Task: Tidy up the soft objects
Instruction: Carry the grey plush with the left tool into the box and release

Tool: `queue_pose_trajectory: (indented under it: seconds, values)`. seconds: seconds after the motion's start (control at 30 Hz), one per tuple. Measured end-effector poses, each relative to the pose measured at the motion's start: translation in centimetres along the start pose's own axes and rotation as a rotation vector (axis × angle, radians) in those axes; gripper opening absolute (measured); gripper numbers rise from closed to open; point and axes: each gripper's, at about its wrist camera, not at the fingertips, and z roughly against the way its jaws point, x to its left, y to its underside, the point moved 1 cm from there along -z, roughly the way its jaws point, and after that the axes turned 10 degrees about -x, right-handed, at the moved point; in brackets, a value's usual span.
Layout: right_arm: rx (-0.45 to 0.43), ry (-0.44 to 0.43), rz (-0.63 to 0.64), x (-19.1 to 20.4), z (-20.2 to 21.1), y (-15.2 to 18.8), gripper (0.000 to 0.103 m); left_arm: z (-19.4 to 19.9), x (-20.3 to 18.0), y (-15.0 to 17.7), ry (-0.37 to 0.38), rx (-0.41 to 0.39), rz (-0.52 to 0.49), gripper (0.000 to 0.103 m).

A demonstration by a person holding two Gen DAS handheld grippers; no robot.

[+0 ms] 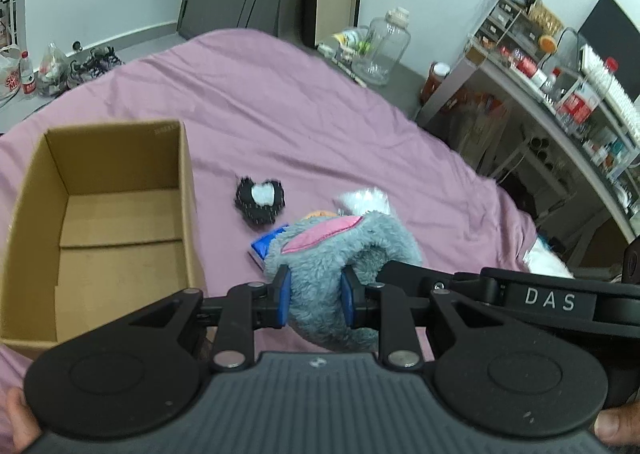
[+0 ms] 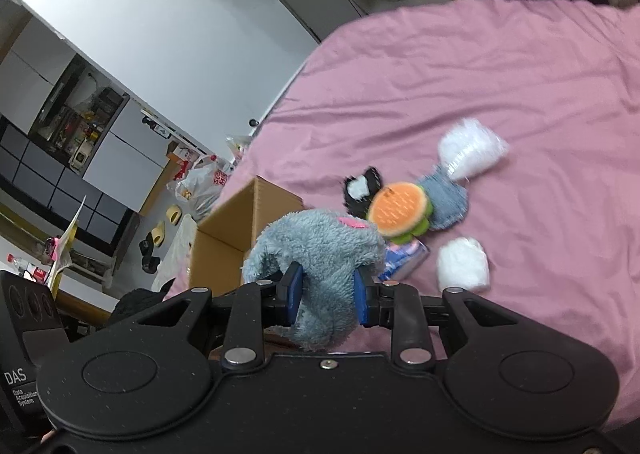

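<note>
Gripped between blue pads, a fluffy grey plush toy with a pink felt ear (image 1: 340,254) fills the near field of both wrist views. The left gripper (image 1: 316,292) is clamped on one end of it, and the right gripper (image 2: 327,290) pinches another part of the same toy, so both hold it lifted above the pink bed sheet (image 1: 280,102).

An open brown cardboard box (image 1: 112,214) sits to the left of the left gripper, and nothing shows inside it. Ahead of that gripper lies a small black knitted pouch with a white patch (image 1: 260,200). Beyond the right gripper sit an orange-and-green burger-shaped soft toy (image 2: 400,214), a blue denim piece (image 2: 448,198), a blue foil packet (image 2: 404,260) and two white fluffy bundles (image 2: 464,264), all close together on the sheet.

The step in hand looks like carrying the plush into the box. Doing it well likely means moving both grippers leftward together so the fabric is neither stretched nor dropped, keeping the hanging part high enough to pass the box wall, then lowering it until it rests on the cardboard floor before the pads let go. Releasing one side early could let the toy swing and catch the rim.
</note>
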Motion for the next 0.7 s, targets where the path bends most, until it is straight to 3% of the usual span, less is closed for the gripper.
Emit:
queue_pose_trajectory:
  seconds: [0.47,0.7]
  values:
    - [-0.058,-0.024,0.052,6.0,-2.1,-1.4,0.027,2.3,3.7,-4.1,0.008,-0.085,0.018,0.024]
    - [-0.041,-0.04,0.095,9.5,-4.9,-0.9,0.027,3.0,7.8,-4.7,-0.026,-0.134,0.098,0.024]
